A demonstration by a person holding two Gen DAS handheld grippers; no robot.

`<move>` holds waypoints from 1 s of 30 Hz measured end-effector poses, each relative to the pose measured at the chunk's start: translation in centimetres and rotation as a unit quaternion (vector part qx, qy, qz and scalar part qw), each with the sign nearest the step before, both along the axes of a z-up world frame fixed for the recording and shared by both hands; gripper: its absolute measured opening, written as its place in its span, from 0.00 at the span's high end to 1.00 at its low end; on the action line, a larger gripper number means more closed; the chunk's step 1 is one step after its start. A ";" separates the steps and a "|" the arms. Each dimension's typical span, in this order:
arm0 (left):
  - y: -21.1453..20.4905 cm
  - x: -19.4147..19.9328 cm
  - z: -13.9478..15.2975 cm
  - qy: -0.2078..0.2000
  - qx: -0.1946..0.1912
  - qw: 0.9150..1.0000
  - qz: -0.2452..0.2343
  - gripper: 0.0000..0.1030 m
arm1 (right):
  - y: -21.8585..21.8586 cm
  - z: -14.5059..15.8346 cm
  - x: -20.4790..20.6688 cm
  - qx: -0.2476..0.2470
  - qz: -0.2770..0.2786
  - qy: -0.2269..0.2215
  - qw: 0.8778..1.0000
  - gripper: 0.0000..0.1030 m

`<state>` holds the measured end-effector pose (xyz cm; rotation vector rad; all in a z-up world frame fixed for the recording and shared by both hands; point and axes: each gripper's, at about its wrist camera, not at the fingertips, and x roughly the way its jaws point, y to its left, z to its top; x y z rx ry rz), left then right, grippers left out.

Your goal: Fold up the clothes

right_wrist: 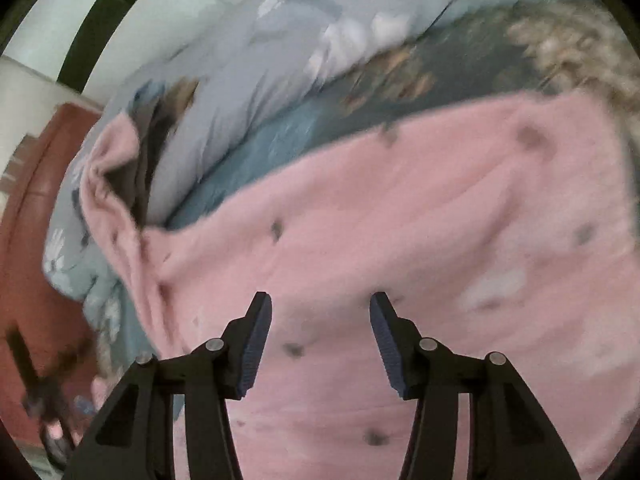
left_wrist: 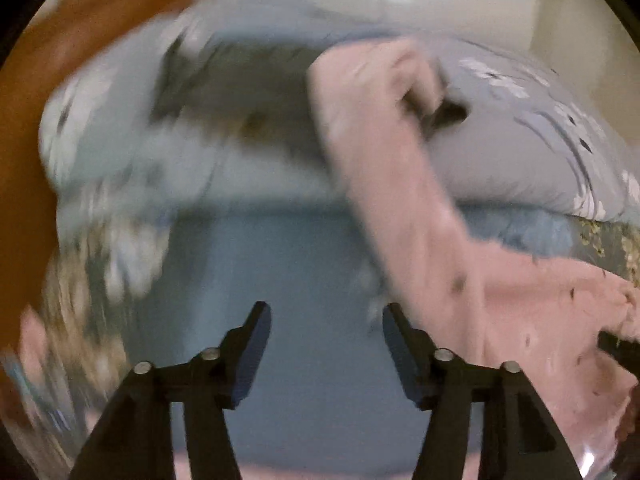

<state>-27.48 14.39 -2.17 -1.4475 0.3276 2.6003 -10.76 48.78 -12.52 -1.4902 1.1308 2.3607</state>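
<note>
A pink garment with small dark spots [right_wrist: 420,248] lies spread on a bed. Its sleeve [left_wrist: 384,152] stretches up over a pillow in the left wrist view; the same sleeve shows at the left of the right wrist view [right_wrist: 116,200]. My left gripper [left_wrist: 326,312] is open and empty over the blue sheet, just left of the sleeve. My right gripper [right_wrist: 320,304] is open and empty, directly over the garment's body. Both views are blurred by motion.
A grey-blue floral duvet and pillows [left_wrist: 520,148] pile up behind the garment. The blue sheet [left_wrist: 280,264] lies under my left gripper. A brown wooden headboard or furniture side [left_wrist: 60,80] stands at the left; it shows reddish in the right wrist view [right_wrist: 36,240].
</note>
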 end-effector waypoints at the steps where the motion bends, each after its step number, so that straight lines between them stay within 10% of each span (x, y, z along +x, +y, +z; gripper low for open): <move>1: 1.5 -1.3 0.6 0.016 -0.021 0.999 -0.019 0.37 | -0.3 -0.5 -0.1 0.000 0.004 -0.004 1.000 0.49; 6: 10.6 -7.3 1.0 0.102 -0.182 0.968 -0.136 0.34 | -0.3 -1.2 0.9 -0.007 0.006 -0.005 1.000 0.49; 13: 18.9 -13.4 -4.0 0.165 -0.385 0.875 -0.244 0.28 | -0.3 -1.5 1.0 0.000 0.012 0.000 1.000 0.48; 19: 18.6 -16.2 -7.6 0.136 -0.425 0.862 -0.241 0.29 | -0.7 -1.6 0.9 0.011 0.020 0.005 1.000 0.47; 20: 18.4 -16.4 -7.5 0.140 -0.425 0.864 -0.233 0.33 | -0.8 -1.6 0.9 0.011 0.022 0.007 1.000 0.46; 23: 17.0 -17.6 -5.7 0.138 -0.369 0.900 -0.185 0.90 | -0.7 -1.7 1.2 0.007 0.017 0.010 1.000 0.46; 27: 13.9 -19.0 -0.1 0.127 -0.235 0.958 -0.109 0.92 | -1.0 -1.6 1.2 0.010 0.008 0.005 1.000 0.46; 30: 9.2 -19.1 5.4 0.121 -0.108 0.986 -0.050 0.92 | -1.2 -1.5 1.2 0.014 0.005 -0.004 1.000 0.46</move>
